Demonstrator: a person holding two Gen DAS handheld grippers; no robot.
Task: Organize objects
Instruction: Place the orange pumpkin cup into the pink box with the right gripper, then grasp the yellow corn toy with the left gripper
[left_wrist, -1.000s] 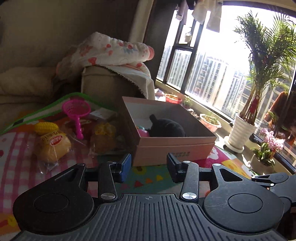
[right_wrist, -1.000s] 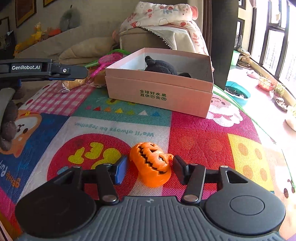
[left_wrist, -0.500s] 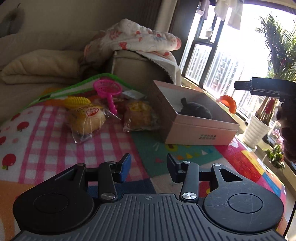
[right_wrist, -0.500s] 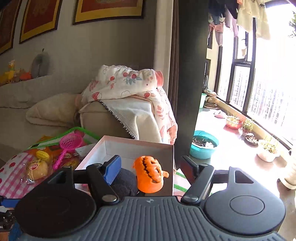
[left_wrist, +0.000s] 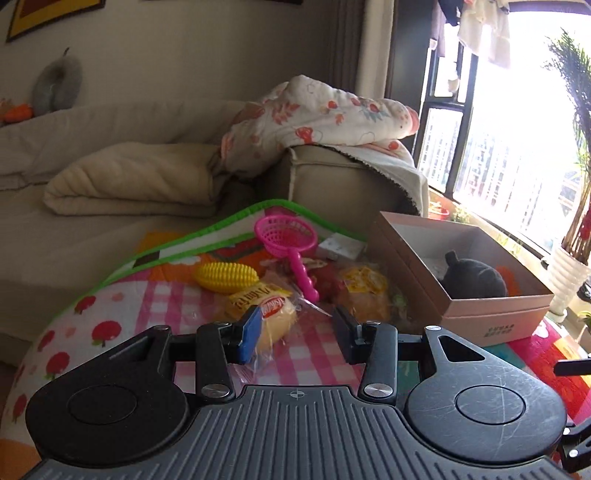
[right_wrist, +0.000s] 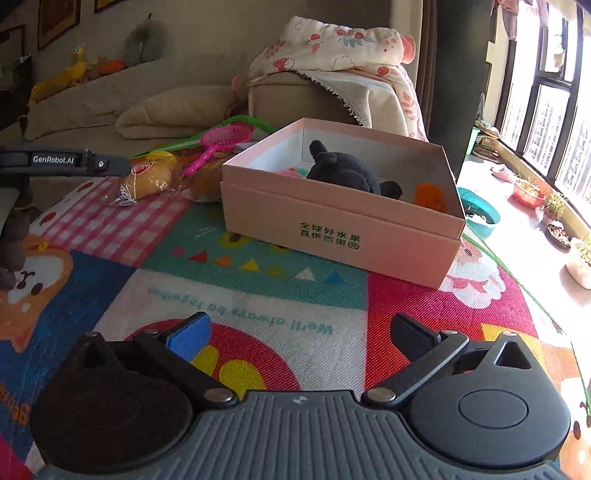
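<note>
A pink cardboard box (right_wrist: 340, 225) stands on the play mat and holds a black plush toy (right_wrist: 343, 171) and an orange pumpkin toy (right_wrist: 430, 195). The box also shows in the left wrist view (left_wrist: 495, 321). My right gripper (right_wrist: 301, 334) is open and empty above the mat, well short of the box. My left gripper (left_wrist: 295, 332) is open and empty, just in front of a wrapped yellow bun (left_wrist: 271, 314). Behind the bun lie a yellow corn toy (left_wrist: 225, 277), a pink toy strainer (left_wrist: 291, 243) and a second wrapped bun (left_wrist: 364, 291).
The colourful play mat (right_wrist: 258, 295) covers the floor. A beige sofa (left_wrist: 129, 177) with a floral blanket (left_wrist: 314, 118) stands behind. Potted plants (left_wrist: 569, 266) line the window at the right. The left gripper body (right_wrist: 55, 162) shows at the left in the right wrist view.
My right gripper let the orange pumpkin go into the box, opened wide and drew back over the mat. My left gripper moved left toward the wrapped yellow bun.
</note>
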